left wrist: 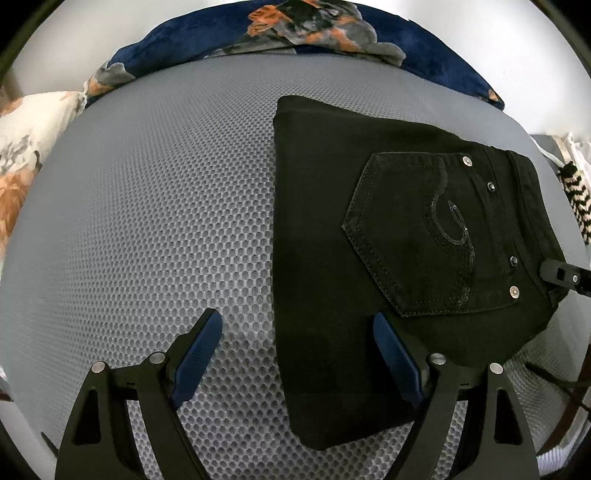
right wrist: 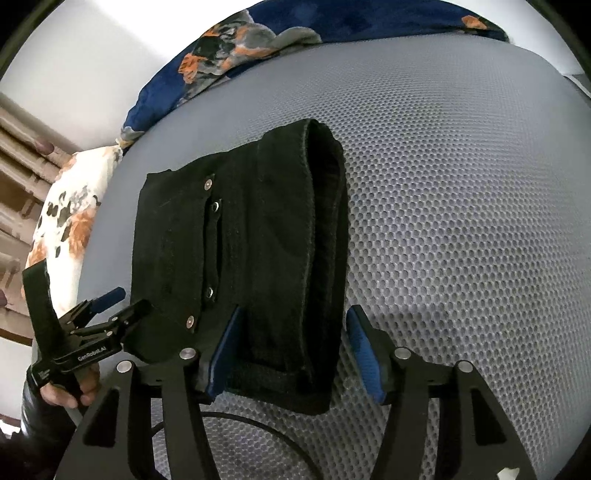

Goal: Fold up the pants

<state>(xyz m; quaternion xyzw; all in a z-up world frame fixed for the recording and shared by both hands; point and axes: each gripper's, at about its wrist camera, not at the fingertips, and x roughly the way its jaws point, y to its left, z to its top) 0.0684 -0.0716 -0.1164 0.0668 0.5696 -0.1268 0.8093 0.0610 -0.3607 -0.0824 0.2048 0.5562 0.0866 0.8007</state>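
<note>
Black pants between right tool pads

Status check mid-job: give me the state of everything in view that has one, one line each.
Black pants: folded into a compact stack, lying flat on the grey mesh mat, back pocket up.
Left gripper: open, one finger over the mat, the other over the pants' edge, gripping nothing.
Right gripper: open, straddling the pants' folded end, pads not pressing.
Blue floral blanket: bunched beyond the mat.

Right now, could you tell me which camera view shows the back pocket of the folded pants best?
The left wrist view: the back pocket faces the camera, stitching and rivets clear. The right wrist view shows only its riveted edge, foreshortened.
</note>
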